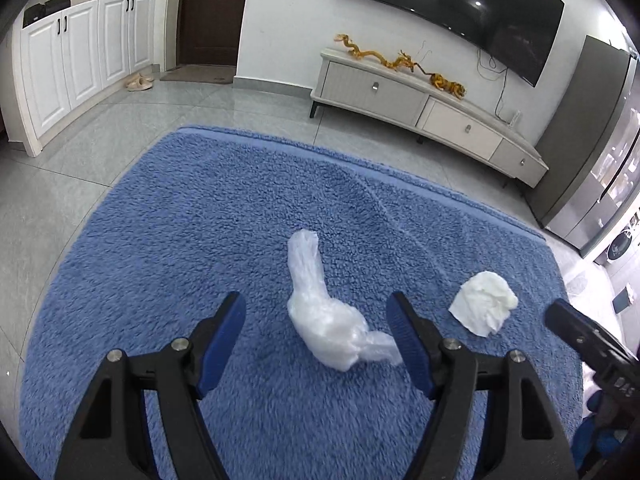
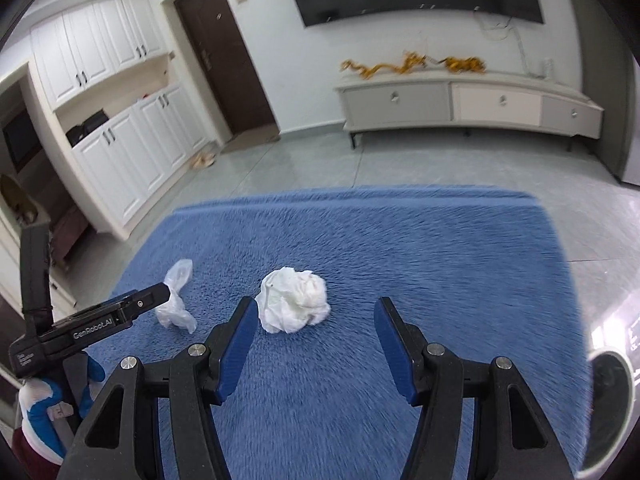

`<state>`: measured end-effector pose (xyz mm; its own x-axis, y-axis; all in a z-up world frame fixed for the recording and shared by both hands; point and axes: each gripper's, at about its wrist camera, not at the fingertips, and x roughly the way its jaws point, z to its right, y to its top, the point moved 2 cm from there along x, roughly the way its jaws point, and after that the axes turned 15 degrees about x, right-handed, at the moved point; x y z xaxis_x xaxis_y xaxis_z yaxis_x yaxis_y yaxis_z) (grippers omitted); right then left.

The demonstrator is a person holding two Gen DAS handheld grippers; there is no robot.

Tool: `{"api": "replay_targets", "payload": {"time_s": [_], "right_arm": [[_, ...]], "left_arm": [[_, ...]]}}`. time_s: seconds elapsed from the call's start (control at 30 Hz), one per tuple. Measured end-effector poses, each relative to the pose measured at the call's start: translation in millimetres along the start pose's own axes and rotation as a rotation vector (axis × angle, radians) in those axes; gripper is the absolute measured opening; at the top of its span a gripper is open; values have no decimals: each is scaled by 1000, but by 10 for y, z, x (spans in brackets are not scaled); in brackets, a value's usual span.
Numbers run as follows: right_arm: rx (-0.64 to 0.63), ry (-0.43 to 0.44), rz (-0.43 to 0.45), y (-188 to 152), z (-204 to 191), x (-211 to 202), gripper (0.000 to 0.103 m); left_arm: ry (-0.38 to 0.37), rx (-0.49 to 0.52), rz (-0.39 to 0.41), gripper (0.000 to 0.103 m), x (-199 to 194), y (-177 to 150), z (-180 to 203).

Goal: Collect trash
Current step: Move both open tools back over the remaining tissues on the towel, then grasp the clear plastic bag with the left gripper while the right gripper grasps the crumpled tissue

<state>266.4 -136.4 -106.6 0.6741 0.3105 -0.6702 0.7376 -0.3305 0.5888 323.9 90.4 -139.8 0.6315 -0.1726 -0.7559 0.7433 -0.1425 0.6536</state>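
Note:
Two pieces of trash lie on a blue shaggy rug point(image 1: 200, 220) point(image 2: 440, 248). A clear crumpled plastic bag point(image 1: 320, 312) point(image 2: 176, 300) lies ahead of my left gripper point(image 1: 316, 308), whose blue-padded jaws stand wide open just above it without touching it. To its right sits a crumpled white tissue point(image 1: 484, 302) point(image 2: 292, 300). My right gripper point(image 2: 316, 308) is open and hovers just short of the tissue, nothing between its pads. The left gripper's body shows at the left of the right wrist view, near the bag. A fingertip of the right gripper shows at the right edge of the left wrist view.
Grey tiled floor point(image 1: 120, 128) surrounds the rug. A low TV cabinet point(image 1: 420, 108) point(image 2: 468, 104) with a golden ornament stands against the far wall under a TV point(image 1: 448, 4). White cupboards point(image 1: 76, 60) and a dark door point(image 2: 224, 64) are at the left. A gloved hand point(image 2: 40, 412) holds the left gripper.

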Motion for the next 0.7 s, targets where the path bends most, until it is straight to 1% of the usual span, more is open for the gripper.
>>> {"api": "replay_targets", "payload": {"time_s": [0.07, 0.3, 0.4, 0.47, 0.5, 0.53, 0.6, 0.63, 0.7], "right_arm": [[-9, 6, -26, 8, -22, 166, 58], [-23, 19, -80, 34, -51, 476, 58], [-26, 24, -99, 27, -52, 549, 55], [-29, 27, -112, 21, -39, 578, 48], [-27, 27, -118, 15, -30, 593, 46], [-26, 28, -122, 16, -28, 610, 42], [-28, 28, -124, 12, -22, 613, 35], [-28, 30, -123, 10, -14, 602, 29], [-25, 37, -120, 2, -6, 574, 23]], "left_arm": [[-5, 2, -6, 70, 49, -4, 3], [-14, 27, -25, 58, 153, -7, 71], [-16, 31, -33, 51, 187, -15, 113], [-16, 36, -38, 47, 206, -23, 150], [-14, 39, -40, 45, 208, -25, 162], [-10, 44, -42, 44, 217, -27, 177], [-8, 50, -44, 37, 225, -29, 184], [-7, 51, -46, 36, 227, -27, 176], [-6, 48, -45, 30, 215, -32, 180]]}}
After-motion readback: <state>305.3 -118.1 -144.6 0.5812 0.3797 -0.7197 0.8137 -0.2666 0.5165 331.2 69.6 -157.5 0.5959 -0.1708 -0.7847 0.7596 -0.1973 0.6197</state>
